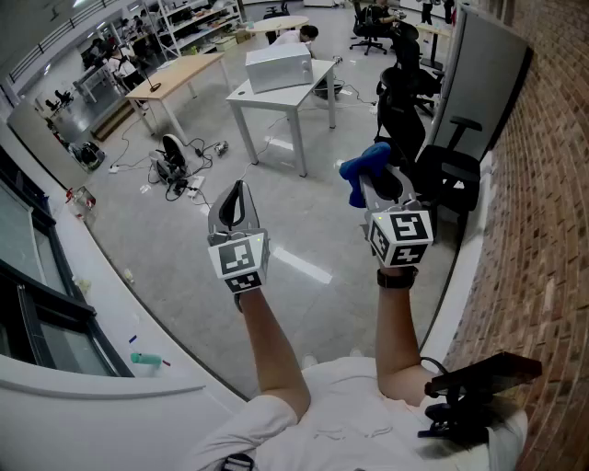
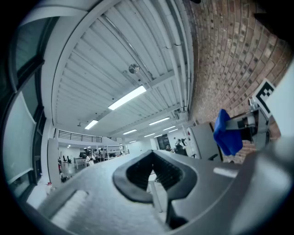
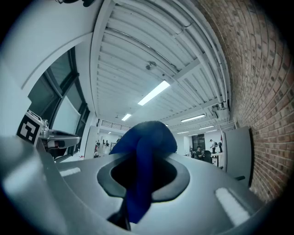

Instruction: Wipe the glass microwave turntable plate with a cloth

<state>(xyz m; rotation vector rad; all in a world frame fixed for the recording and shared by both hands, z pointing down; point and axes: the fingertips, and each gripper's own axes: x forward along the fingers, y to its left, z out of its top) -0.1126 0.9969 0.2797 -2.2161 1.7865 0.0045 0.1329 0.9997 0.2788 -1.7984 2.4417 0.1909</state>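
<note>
- Left gripper (image 1: pixel 238 189): fingers (image 2: pixel 124 186) closed tip to tip; nothing between them; held up beside the right gripper
- Right gripper (image 1: pixel 379 179): fingers clamped on the blue cloth (image 3: pixel 143 151); cloth bunches past the tips and trails back through the gap
- Far beyond both sets of fingers: white tabletop (image 1: pixel 271 99) carrying a grey box (image 1: pixel 279 66); brick wall (image 1: pixel 543 184) to the right

Desks (image 1: pixel 276 97), black office chairs (image 1: pixel 401 116), storage shelves (image 1: pixel 195 18) and ceiling strip lights (image 2: pixel 127 97) mark an open-plan office-lab.
</note>
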